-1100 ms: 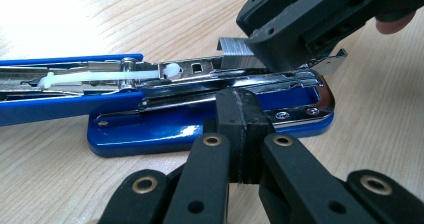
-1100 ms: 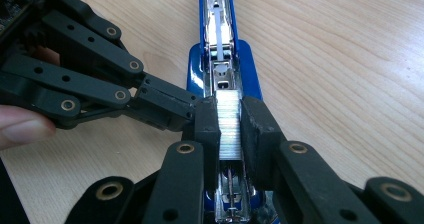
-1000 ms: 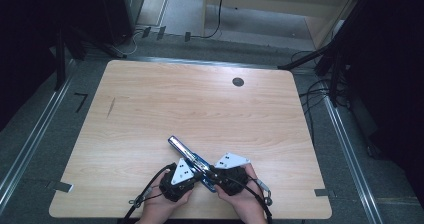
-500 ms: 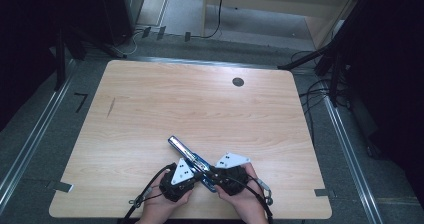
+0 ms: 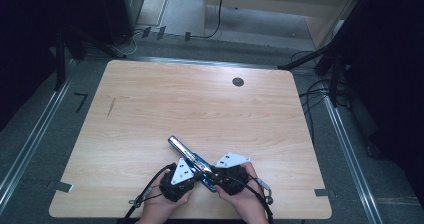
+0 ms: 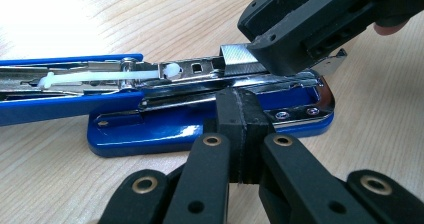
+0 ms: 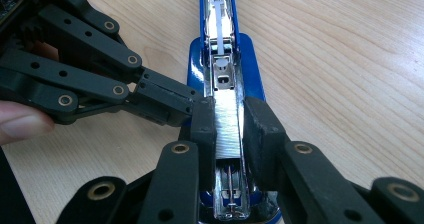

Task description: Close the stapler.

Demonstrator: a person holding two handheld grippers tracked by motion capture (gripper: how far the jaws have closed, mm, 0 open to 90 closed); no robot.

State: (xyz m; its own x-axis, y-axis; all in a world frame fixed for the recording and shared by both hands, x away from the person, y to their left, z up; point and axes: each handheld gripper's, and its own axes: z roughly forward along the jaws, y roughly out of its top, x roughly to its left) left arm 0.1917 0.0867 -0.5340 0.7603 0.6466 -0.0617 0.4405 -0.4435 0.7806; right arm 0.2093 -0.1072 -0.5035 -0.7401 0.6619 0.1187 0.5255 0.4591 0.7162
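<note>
A blue stapler (image 5: 192, 160) lies opened out on a light wooden table (image 5: 200, 104), low in the high view, just left of centre, its long arm running up and left from the two hands. The table has rounded corners, a small round dark cap (image 5: 238, 82) near its far edge at upper right, and a short dark mark (image 5: 111, 107) toward its left side. Grey carpet surrounds it, with metal rails (image 5: 30, 144) along both sides, black cables (image 5: 312, 91) at upper right and pale wooden furniture (image 5: 280, 9) at the top of the frame.

The left gripper (image 6: 239, 115) has its fingers pressed together, their tip resting against the stapler's chrome edge (image 6: 280, 86) at the centre of its own view. The right gripper (image 7: 230, 129) has its fingers either side of a strip of staples (image 7: 227, 129) sitting in the stapler's open channel; they have just been easing apart, with the strip between them and a thin gap showing on the right side.
</note>
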